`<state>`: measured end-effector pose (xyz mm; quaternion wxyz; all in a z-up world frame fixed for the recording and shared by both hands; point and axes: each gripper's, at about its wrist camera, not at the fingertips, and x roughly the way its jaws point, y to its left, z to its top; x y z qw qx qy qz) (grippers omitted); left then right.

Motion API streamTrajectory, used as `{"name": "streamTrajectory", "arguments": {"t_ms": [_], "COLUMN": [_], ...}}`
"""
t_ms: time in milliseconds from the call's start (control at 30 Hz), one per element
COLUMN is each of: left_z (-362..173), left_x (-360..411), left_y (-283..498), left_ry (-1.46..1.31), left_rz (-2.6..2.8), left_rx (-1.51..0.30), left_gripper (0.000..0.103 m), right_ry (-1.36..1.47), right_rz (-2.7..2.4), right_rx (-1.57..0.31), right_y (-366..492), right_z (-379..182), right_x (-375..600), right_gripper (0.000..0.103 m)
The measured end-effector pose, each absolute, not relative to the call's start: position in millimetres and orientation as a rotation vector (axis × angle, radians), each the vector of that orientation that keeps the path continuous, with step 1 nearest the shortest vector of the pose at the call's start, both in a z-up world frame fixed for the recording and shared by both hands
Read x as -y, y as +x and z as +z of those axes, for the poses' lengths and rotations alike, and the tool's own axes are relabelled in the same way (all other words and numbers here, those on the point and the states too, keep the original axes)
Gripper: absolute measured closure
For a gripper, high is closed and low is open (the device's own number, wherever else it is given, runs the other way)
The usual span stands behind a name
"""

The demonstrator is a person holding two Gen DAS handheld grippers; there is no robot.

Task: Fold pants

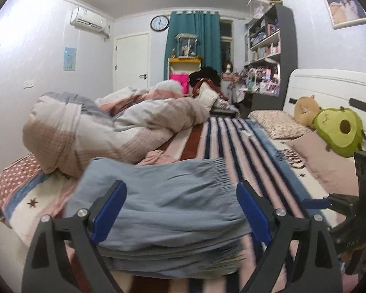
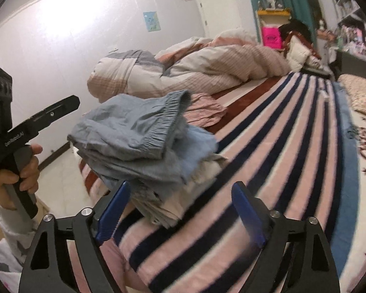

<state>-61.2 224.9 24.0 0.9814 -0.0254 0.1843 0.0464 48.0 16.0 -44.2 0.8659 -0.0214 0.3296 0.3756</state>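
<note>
Blue pants, folded bundle, top of clothes stack at near edge of bed. Left claw released, jaws wide, straddling bundle, pads not pressing. Right claw released, empty; stack just beyond, toward its left finger. Waistband runs left-right in left view. Left claw nearer.

Folded pants on blanket, duvet behind

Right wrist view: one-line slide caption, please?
Open right tool behind folded blue pants topping a clothes stack on the striped bed.
</note>
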Motion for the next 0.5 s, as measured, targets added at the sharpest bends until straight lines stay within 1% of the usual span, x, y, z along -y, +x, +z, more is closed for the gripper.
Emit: {"name": "streamTrajectory", "arguments": {"t_ms": [133, 267, 300, 333, 367, 500], "left_z": [23, 20, 19, 18, 17, 7], "left_x": [-185, -149, -143, -134, -127, -97], "left_y": [-60, -56, -56, -54, -53, -46], "left_ry": [-0.065, -0.044, -0.039, -0.033, -0.029, -0.016], "left_rz": [0.065, 0.069, 0.072, 0.074, 0.074, 0.068], "left_rx": [-0.335, -0.312, -0.308, -0.301, -0.296, -0.304], "left_gripper": [0.013, 0.011, 0.01, 0.01, 0.009, 0.009], "right_ry": [-0.067, -0.096, -0.102, -0.108, -0.113, -0.129], "right_rz": [0.702, 0.621, 0.605, 0.582, 0.561, 0.486], "right_rx": [-0.629, -0.573, -0.561, -0.545, -0.528, -0.484], "right_y": [29, 11, 7, 3, -2, -14], "right_z": [-38, -34, -33, -32, -32, -32], "right_x": [22, 56, 64, 72, 79, 105], "right_gripper": [0.012, 0.01, 0.009, 0.004, 0.002, 0.002]}}
